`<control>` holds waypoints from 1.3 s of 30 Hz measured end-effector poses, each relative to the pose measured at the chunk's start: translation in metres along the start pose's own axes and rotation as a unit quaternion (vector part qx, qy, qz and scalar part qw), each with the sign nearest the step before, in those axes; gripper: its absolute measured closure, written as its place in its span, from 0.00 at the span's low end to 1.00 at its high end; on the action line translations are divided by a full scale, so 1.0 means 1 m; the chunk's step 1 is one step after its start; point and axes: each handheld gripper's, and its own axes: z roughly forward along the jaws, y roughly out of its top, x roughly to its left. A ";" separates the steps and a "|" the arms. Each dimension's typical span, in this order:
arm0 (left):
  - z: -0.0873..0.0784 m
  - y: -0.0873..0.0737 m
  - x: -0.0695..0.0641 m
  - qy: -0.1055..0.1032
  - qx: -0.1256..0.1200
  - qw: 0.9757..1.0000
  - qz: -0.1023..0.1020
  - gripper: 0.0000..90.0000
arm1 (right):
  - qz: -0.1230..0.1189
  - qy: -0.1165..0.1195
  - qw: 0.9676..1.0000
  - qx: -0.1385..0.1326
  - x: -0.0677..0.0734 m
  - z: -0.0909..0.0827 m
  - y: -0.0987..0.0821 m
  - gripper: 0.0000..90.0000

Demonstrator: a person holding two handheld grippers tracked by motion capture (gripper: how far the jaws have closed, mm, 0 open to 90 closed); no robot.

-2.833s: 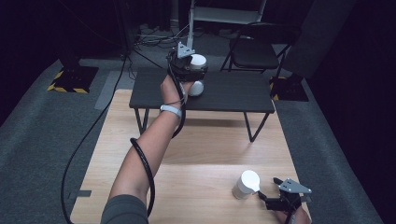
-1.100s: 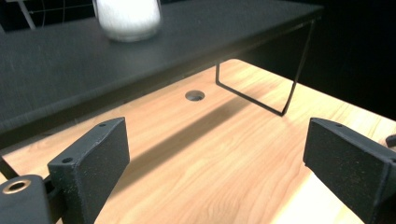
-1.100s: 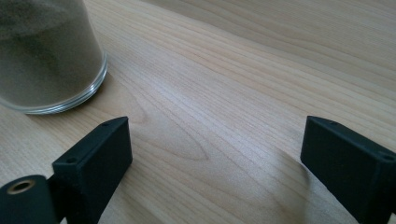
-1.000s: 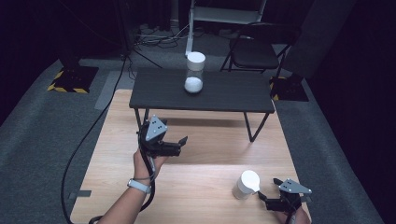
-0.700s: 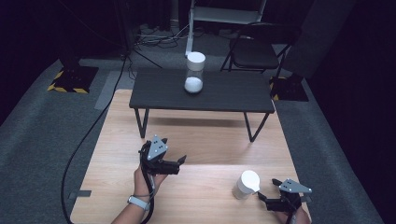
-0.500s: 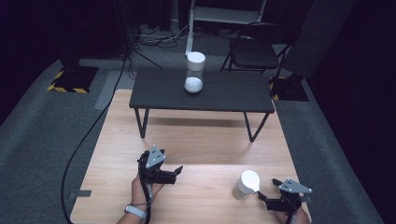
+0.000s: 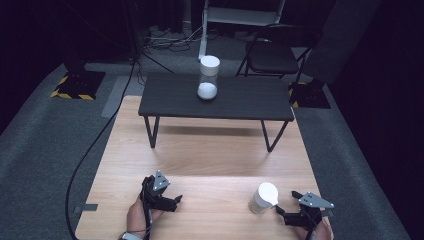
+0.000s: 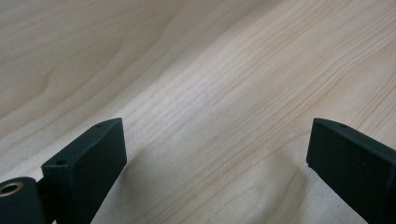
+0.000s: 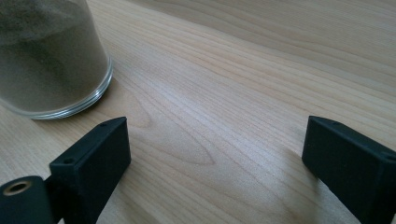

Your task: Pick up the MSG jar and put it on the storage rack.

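Both sets of jaws wide apart, lately widening, gripping nothing: left gripper (image 7: 176,201) over bare table (image 7: 210,165); right gripper (image 7: 284,212) just short of jar (image 7: 263,198), near edge.

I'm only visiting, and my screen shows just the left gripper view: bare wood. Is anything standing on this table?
Observer: Yes. The high view shows a white-lidded jar on the wooden table, close to the right gripper.
Visitor: Is it being held?
Observer: No. The right gripper view shows its fingers open, just opened wider, nothing between them; the jar stands off to one side.
Visitor: Any other jar?
Observer: A second jar stands on the black side table farther off.
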 end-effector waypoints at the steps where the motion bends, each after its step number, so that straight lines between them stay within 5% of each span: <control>1: 0.000 0.000 -0.002 0.003 0.000 1.000 0.004 0.05 | 0.000 0.001 1.000 0.000 0.000 0.000 0.000 0.08; 14: 0.012 -0.018 -0.013 0.013 -0.047 0.999 0.002 0.00 | -0.002 0.004 1.000 -0.005 0.000 0.000 -0.004 0.07; 21: 0.015 -0.014 -0.010 0.003 -0.044 0.999 0.010 0.00 | -0.001 0.002 1.000 -0.007 0.001 0.000 -0.004 0.07; 39: 0.010 -0.016 -0.015 0.017 -0.040 0.999 -0.003 0.00 | 0.003 -0.003 1.000 -0.006 0.003 0.000 -0.004 0.07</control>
